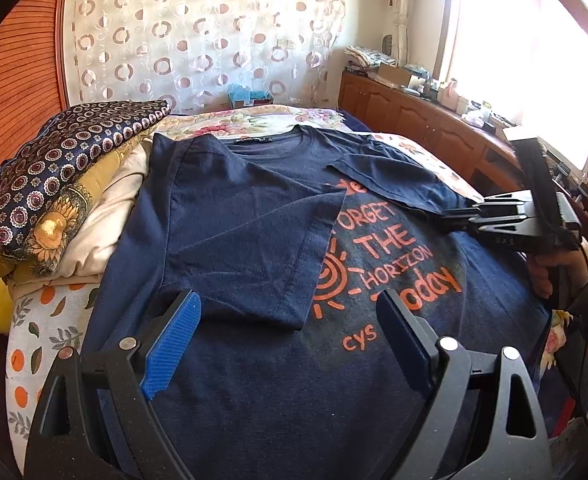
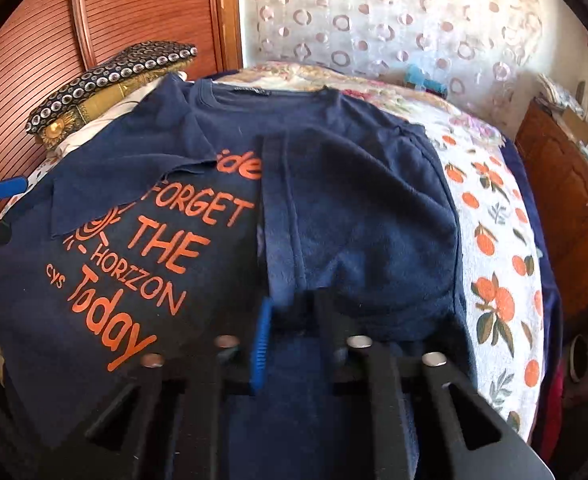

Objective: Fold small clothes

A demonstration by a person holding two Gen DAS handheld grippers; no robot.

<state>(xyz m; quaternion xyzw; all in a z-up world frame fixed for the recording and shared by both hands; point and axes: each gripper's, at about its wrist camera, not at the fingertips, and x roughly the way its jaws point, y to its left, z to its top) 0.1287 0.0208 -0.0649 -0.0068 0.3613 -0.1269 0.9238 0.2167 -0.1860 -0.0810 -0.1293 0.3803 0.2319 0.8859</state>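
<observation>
From the left wrist camera, a dark blue cotton T-shirt with orange letters (image 1: 253, 220) is seen spread flat on a bed covered by a white sheet with an orange fruit print (image 1: 33, 340). The shirt's left side and sleeve are folded in over the chest, so part of the orange print is hidden. The left gripper (image 1: 289, 320) is held low over the bottom part of the shirt. Its two black fingers, one with a blue ribbed pad (image 1: 171, 344), are spread wide apart, and no cloth is held between them. At the right side of the picture, the right gripper (image 1: 454, 216) is seen lying close on the shirt's other sleeve, with a hand (image 1: 554, 272) on its handle. A pile of folded bedding with a dark ring-patterned cloth on top (image 1: 65, 168) is seen beside the shirt.

From the right wrist camera, the shirt (image 2: 374, 220) is shown with its right side folded over toward the middle. The picture is a little blurred. The right gripper (image 2: 289, 312) is pressed together, and a folded edge of the blue cloth is pinched between its fingers. The fruit-print sheet (image 2: 494, 240) is seen bare next to the shirt. A wooden slatted door (image 2: 53, 60) is seen behind the bed.
</observation>
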